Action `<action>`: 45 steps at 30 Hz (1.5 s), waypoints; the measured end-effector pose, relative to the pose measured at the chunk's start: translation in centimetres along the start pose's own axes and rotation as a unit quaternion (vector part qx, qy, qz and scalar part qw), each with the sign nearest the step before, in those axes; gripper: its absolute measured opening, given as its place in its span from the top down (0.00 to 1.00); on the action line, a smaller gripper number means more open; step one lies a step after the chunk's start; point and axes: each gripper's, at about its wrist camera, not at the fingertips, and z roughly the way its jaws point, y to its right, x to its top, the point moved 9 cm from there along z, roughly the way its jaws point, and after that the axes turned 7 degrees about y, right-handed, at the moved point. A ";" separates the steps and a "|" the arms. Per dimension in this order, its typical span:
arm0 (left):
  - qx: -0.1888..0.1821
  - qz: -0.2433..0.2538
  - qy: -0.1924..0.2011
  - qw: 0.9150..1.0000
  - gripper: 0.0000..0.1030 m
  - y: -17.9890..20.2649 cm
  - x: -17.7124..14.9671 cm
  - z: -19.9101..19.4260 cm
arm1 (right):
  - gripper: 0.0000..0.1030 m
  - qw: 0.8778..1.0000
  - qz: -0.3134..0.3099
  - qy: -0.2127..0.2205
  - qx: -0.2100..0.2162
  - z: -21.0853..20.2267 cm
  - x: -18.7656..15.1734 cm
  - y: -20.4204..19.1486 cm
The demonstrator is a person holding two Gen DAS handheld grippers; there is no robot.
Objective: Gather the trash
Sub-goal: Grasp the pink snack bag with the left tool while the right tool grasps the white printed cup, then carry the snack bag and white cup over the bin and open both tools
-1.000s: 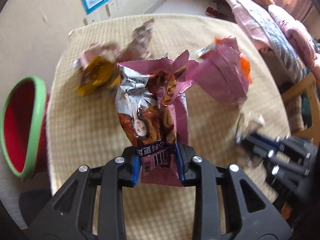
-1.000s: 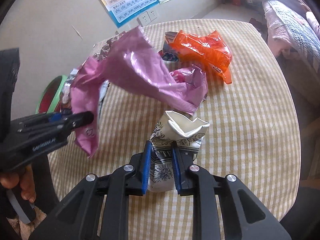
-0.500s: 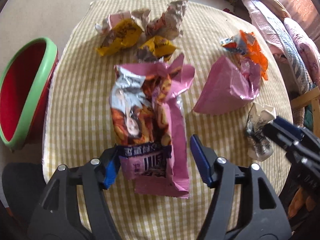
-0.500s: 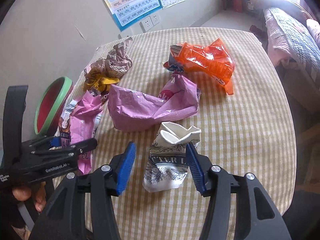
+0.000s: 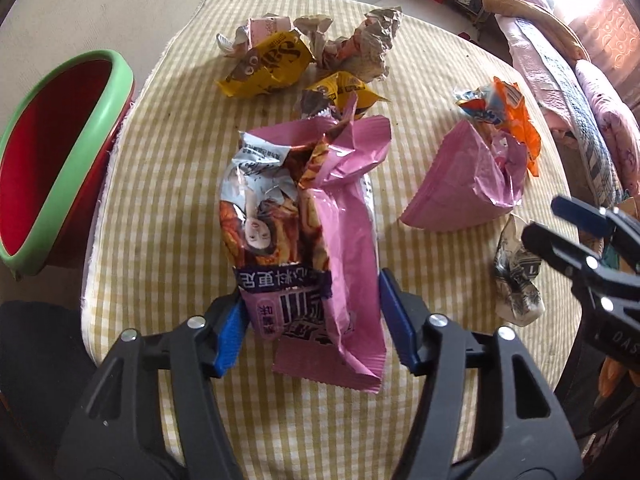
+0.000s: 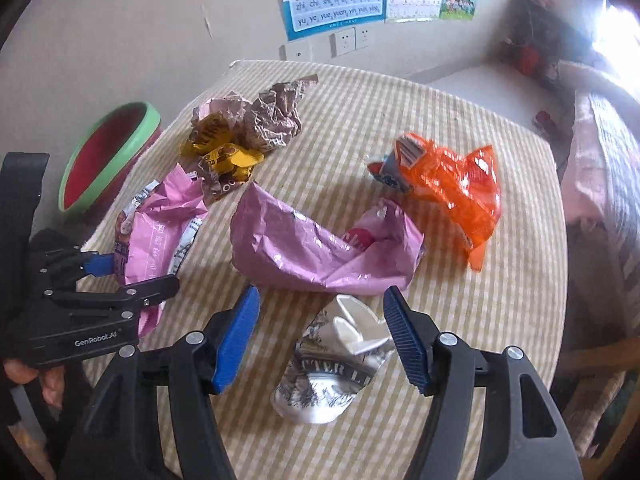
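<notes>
Left claw (image 5: 312, 320), left wrist view: jaws spread, having just been closing a little after opening, with the near end of the pink snack bag (image 5: 308, 232) lying flat between them on the checked worktop (image 5: 168, 168); the left pad sits at the bag's edge, but no squeeze shows. Far of it lie yellow wrappers (image 5: 268, 66) and crumpled brown paper (image 5: 360, 52); a folded pink wrapper (image 5: 460, 184) and an orange wrapper (image 5: 512, 112) sit to the right. The red bin with green rim (image 5: 60, 160) stands just off the worktop's left edge.

Right claw (image 6: 320, 336), right wrist view: jaws spread and just been opening, the crushed white paper cup (image 6: 332, 364) resting on the worktop between them, clear of both pads. The folded pink wrapper (image 6: 320, 252) lies just beyond the cup, the orange wrapper (image 6: 448, 184) far right, the bin (image 6: 108, 160) far left.

Step in hand, as judged: both pieces sit released, none yet binned. Each claw next needs to close firmly on its item, lift, and carry it left over the bin's mouth; thin film may slip or crumple.
</notes>
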 end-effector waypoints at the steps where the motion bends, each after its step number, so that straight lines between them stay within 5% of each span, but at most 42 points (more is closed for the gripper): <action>1: -0.002 0.002 -0.002 1.000 0.49 0.2 0.0 0.1 | 0.39 1.000 0.024 -0.004 0.006 -0.1 -0.7 0.4; 6: -0.011 0.011 -0.003 1.000 0.61 0.9 -0.2 0.3 | 0.39 0.989 0.147 -0.021 0.012 0.0 -4.4 2.9; 10: -0.013 0.006 0.004 1.000 0.65 1.2 0.3 0.1 | 0.39 0.984 0.176 -0.025 0.019 0.1 -5.2 3.0; 17: -0.015 -0.012 0.023 1.000 0.67 0.1 1.0 -1.1 | 0.52 0.986 0.167 -0.015 0.017 -0.2 -5.0 2.1; 32: 0.011 -0.017 0.153 0.988 0.68 -2.0 5.7 -9.5 | 0.52 0.991 0.094 0.086 0.050 -6.3 2.4 -3.7; 45: 0.025 -0.033 0.191 0.981 0.68 -4.6 7.0 -12.2 | 0.51 0.990 0.055 0.110 0.066 -8.0 5.4 -7.6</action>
